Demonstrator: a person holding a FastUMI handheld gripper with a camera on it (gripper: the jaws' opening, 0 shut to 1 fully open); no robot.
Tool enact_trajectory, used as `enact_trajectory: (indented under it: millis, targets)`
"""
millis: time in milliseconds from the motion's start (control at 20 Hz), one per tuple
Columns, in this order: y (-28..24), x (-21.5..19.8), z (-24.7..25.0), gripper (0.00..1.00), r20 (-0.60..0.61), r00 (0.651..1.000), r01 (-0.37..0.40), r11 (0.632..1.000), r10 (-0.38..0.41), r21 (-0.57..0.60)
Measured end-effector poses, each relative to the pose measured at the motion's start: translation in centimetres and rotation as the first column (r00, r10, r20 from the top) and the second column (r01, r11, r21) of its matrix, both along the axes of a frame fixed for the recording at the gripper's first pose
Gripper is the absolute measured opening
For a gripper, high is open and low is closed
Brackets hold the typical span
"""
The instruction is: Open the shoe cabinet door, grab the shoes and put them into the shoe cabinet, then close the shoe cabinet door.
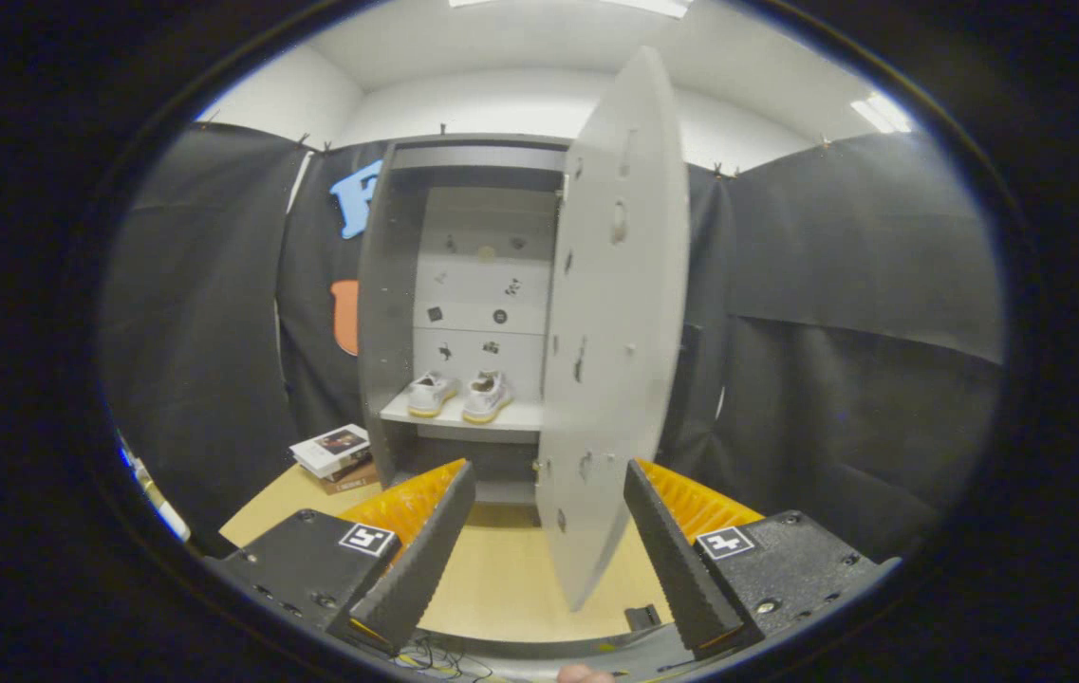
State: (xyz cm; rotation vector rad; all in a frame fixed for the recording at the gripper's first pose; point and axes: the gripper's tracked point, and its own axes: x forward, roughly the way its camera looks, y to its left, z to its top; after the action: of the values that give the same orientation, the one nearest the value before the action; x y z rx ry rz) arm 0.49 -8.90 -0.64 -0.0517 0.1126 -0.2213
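The grey shoe cabinet (387, 285) stands beyond my fingers with its door (620, 313) swung out toward me, edge-on and blurred. A pair of white shoes (458, 394) with yellowish soles sits side by side on the cabinet's shelf (501, 417). My gripper (548, 484) is open, with the door's lower edge reaching down between the fingers, touching neither. Nothing is held.
A stack of books (335, 455) lies on the wooden tabletop (492, 579) to the left of the cabinet. Black cloth walls close in on both sides. Cables lie at the table's near edge, below the fingers.
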Motion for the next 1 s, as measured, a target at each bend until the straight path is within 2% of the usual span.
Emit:
enact_trajectory:
  millis: [250,500,800,1000]
  targets:
    - [-7.9,-1.2,0.1,1.00,0.001,0.996,0.086,0.996,-0.086,0.018]
    - [-15.0,1.0,0.1,1.00,-0.008,0.991,0.134,0.991,-0.133,0.018]
    - [-16.8,6.7,0.6,1.00,-0.044,0.995,0.088,0.995,-0.085,0.053]
    - [-14.9,7.8,1.0,1.00,-0.042,0.998,0.049,0.998,-0.047,0.049]
